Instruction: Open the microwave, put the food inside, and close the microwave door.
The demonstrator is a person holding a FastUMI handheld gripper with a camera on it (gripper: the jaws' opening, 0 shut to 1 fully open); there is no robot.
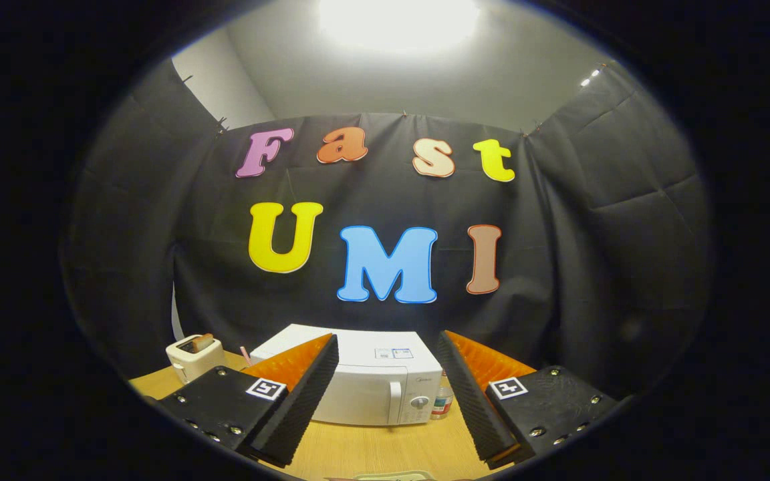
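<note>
A white microwave [385,387] stands on the wooden table [378,447] beyond my fingers, its door shut and its handle and dial toward the right side of its front. My gripper [385,401] is open, held above the table and well short of the microwave, with nothing between its two black ribbed fingers [305,401]. A pale rim of something, perhaps a plate [392,475], peeks in just below the fingers; what it holds is hidden.
A cream toaster [194,356] with a slice in it stands left of the microwave. A small bottle [443,403] stands just right of the microwave. The black cloth wall closes the booth behind and on both sides.
</note>
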